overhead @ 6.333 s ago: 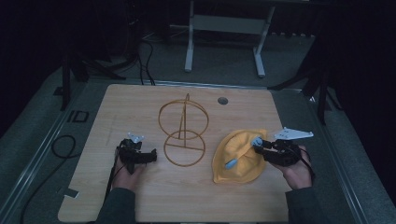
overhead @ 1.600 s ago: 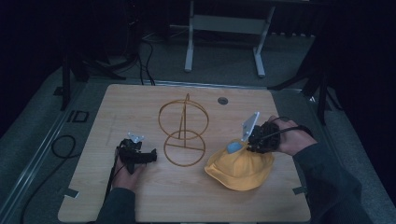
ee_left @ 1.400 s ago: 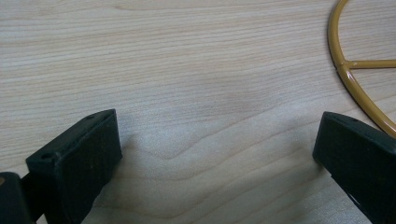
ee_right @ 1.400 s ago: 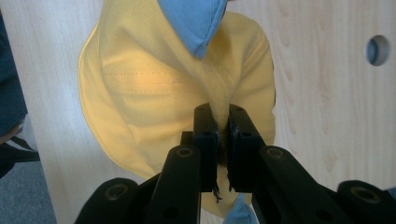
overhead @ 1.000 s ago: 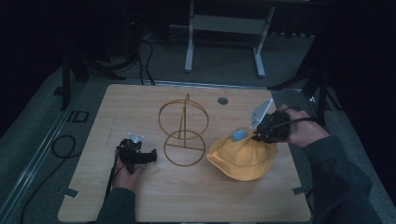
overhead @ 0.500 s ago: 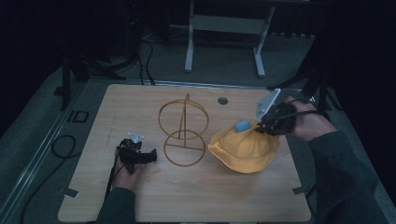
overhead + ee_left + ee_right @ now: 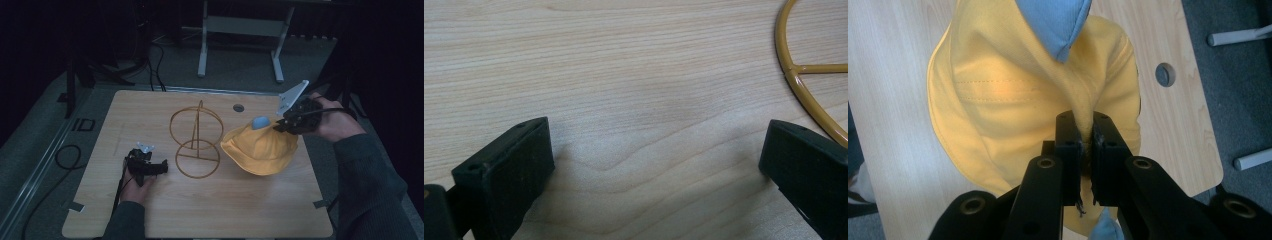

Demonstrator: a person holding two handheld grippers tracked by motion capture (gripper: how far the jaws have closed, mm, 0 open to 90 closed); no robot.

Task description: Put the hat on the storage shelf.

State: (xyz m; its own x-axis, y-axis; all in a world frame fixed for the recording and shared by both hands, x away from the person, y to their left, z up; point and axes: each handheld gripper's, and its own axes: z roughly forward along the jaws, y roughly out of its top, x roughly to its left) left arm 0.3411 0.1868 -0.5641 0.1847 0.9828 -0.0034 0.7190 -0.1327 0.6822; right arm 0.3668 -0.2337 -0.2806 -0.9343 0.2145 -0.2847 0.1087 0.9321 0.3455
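in the high view the yellow bucket hat (image 7: 261,150) hangs over the right part of the wooden table (image 7: 150,215), lifted by a pinch of its fabric, with a light blue patch (image 7: 260,122) showing at its top and its brim drooping toward the tabletop just right of the wire hat stand (image 7: 196,141). the right gripper (image 7: 284,121) sits at the hat's upper right edge, held in a hand whose dark sleeve comes in from the right, with the grey three-cornered plate (image 7: 292,96) standing above it. the left gripper (image 7: 161,169) rests low on the table, left of the stand's base ring, near it but apart. a small round hole (image 7: 238,107) lies in the table beyond the hat. in the left gripper view the jaws stand wide apart with bare wood grain between them and nothing gripped; a curved piece of the stand's yellow base ring (image 7: 804,95) shows at the upper right. in the right gripper view the right gripper (image 7: 1087,145) has its jaws pressed together on a bunched fold of the yellow hat (image 7: 998,100), which hangs away from them over the table, the blue patch (image 7: 1053,22) at the top.
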